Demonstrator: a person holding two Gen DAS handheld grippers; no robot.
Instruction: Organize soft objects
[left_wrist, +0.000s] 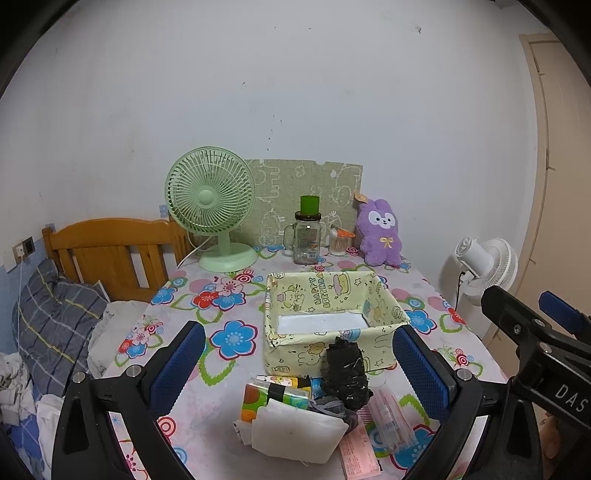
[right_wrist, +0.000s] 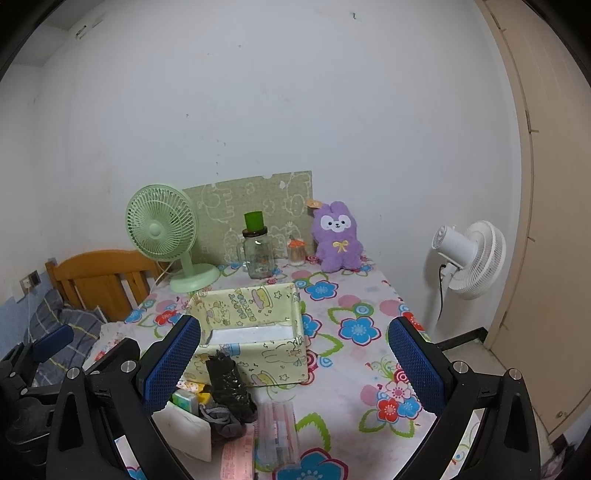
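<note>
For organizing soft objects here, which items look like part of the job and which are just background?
Likely job items: yellow box, empty; black bag roll, white pad, grey cloth, tissue pack; both open grippers, left and right.

Background: green fan, glass jar, purple plush, white fan.

Box (left_wrist: 332, 321) open, empty; black bundle (left_wrist: 345, 373) blocks its near wall

A home bedroom: wooden bed headboard (left_wrist: 110, 251), pillow (left_wrist: 55, 321), floral-clothed table (left_wrist: 207, 398).
</note>
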